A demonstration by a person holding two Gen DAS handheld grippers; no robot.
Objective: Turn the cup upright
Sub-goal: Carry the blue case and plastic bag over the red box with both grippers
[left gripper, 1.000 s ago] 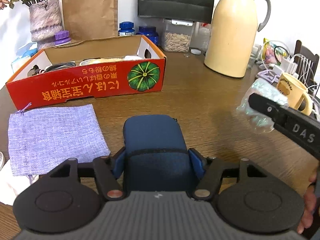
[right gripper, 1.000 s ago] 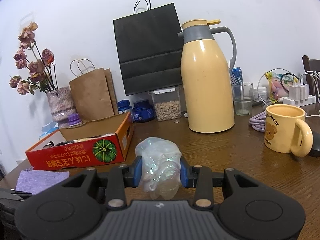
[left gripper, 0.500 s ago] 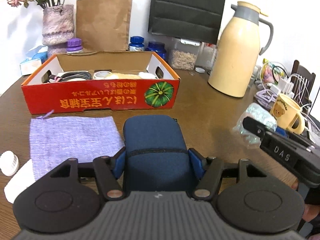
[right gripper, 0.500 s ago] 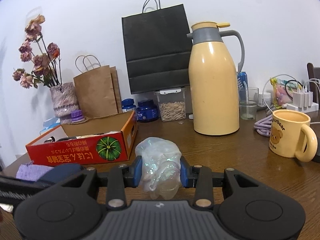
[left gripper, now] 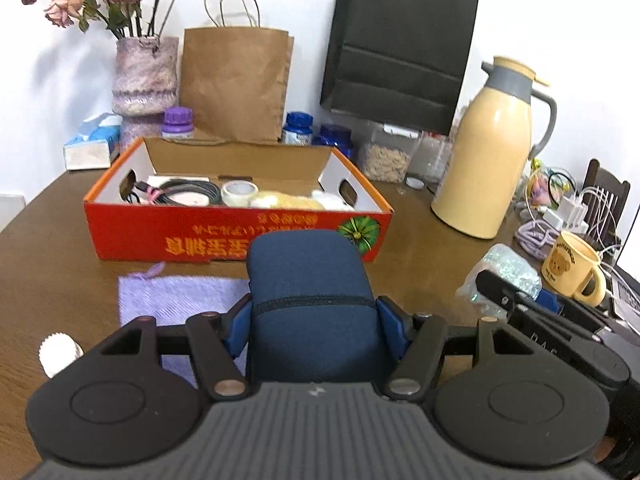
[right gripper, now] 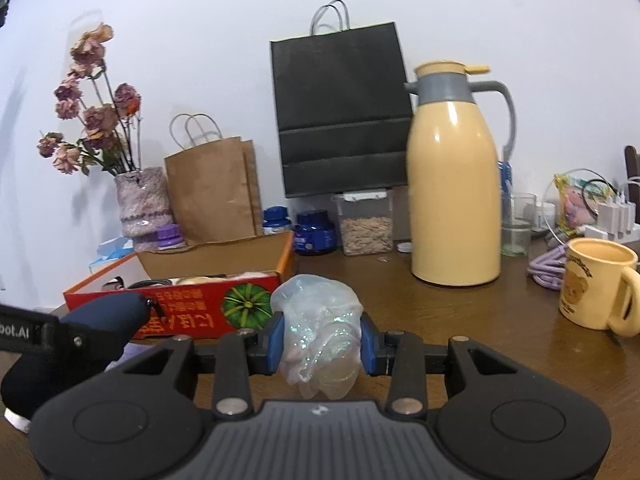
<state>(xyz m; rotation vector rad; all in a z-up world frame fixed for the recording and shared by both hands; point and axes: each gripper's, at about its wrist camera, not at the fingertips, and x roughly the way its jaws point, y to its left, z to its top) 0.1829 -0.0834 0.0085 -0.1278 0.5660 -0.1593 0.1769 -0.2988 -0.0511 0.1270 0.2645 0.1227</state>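
**Both grippers loaded above the table, mug upright by the flask**

The left gripper (left gripper: 314, 314) was held level over the wooden table (left gripper: 52, 264), its two blue-padded fingers clamped on the sides of a dark blue padded pouch (left gripper: 308, 280) that stuck out forward between them. It pointed toward the red cardboard box (left gripper: 236, 236), which lay just beyond the pouch, with a lilac cloth bag (left gripper: 180, 298) flat on the table on the near side of the box.

The right gripper (right gripper: 318, 342) was also held roughly level and raised off the table, its jaws pressed against a crumpled, iridescent clear plastic cup (right gripper: 318, 332). Whether the cup's mouth faced up or down could not be told from its crushed shape. From the left wrist camera this gripper sat to the right of the box, low and close to the tabletop, with the cup at its tip.

A yellow bear mug (right gripper: 596, 288) stood upright, well to the right of the box, near a tall cream thermos flask (right gripper: 454, 184). Paper bags and a vase of dried flowers (right gripper: 140, 200) stood behind the box against the wall.
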